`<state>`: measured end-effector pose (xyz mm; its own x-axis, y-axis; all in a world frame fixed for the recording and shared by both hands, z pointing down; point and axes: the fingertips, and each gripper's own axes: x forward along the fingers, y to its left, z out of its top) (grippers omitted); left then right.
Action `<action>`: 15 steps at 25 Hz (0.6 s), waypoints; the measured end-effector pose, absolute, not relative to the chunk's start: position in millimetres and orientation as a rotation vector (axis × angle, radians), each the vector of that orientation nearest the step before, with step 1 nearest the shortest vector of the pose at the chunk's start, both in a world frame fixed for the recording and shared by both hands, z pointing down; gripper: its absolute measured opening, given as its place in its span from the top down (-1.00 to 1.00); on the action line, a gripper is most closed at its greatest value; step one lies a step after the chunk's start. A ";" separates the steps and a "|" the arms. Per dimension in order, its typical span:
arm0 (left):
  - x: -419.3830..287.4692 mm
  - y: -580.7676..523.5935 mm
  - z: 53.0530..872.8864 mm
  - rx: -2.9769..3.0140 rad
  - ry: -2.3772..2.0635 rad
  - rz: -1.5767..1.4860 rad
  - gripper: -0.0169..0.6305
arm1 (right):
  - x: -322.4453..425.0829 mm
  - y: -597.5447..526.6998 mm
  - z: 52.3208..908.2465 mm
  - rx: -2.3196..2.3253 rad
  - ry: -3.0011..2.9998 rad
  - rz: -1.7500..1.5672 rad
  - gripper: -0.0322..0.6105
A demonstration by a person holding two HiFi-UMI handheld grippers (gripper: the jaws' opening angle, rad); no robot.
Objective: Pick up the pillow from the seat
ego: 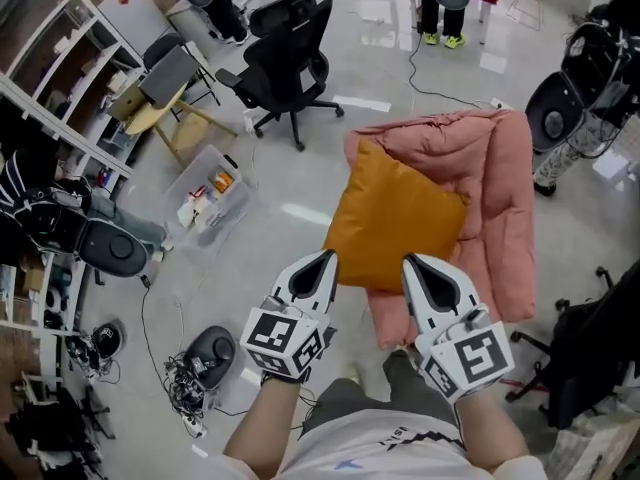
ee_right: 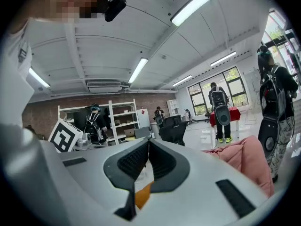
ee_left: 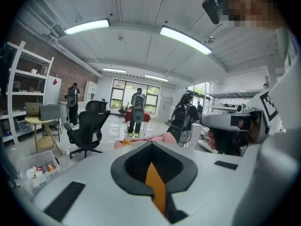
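Fingers pinch pillow fabric, unseen overhead.

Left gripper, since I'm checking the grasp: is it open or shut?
Shut on the orange pillow: in the left gripper view, the left gripper's fingers pinch a thin strip of its fabric.

Left gripper & right gripper: white plastic shells, dark grey pointed pads, ribbed inner faces. Each w/ marker cube, black-on-white squares. Person: white shirt w/ small dark print, grey-olive trousers.
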<state>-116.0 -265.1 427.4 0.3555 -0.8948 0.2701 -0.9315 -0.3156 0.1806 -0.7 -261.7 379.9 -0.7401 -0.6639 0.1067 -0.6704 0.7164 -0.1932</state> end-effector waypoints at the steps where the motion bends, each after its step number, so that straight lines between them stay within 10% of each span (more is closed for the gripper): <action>1: -118.3 -268.9 433.0 2.308 -1.624 0.179 0.91 | -3.0 -265.5 383.2 1.108 -2.884 0.352 0.85; 15: -149.3 -321.0 536.3 2.307 -1.435 0.235 0.47 | -43.3 -286.5 455.1 1.206 -2.789 0.451 0.85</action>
<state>-149.3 -321.0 536.3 0.4557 -0.8177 0.3516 -0.8872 -0.3852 0.2540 -43.3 -286.5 455.1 -0.6896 -0.7019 0.1781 -0.7223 0.6489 -0.2393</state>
